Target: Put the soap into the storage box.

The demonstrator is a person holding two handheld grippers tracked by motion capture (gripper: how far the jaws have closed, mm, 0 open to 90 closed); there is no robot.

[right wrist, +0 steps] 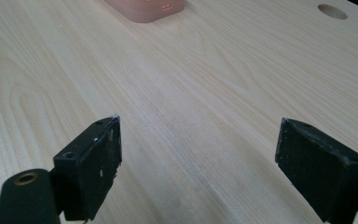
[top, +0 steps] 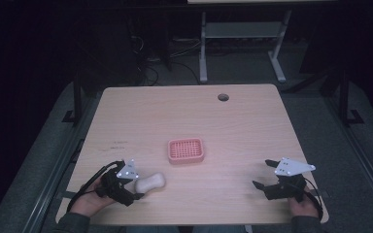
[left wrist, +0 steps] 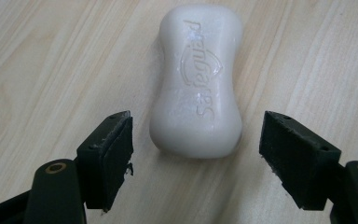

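A white bar of soap lies flat on the wooden table near its front left. My left gripper is open right behind the soap's near end, one jaw on each side, neither touching it. A pink slotted soap dish stands in the middle of the table, apart from the soap. At the front right my right gripper stands open over bare wood with nothing between its jaws.
A round cable hole sits near the table's far edge. Beyond the table are a white desk frame and cables on a dark floor. The person's hands hold the grippers at the front edge.
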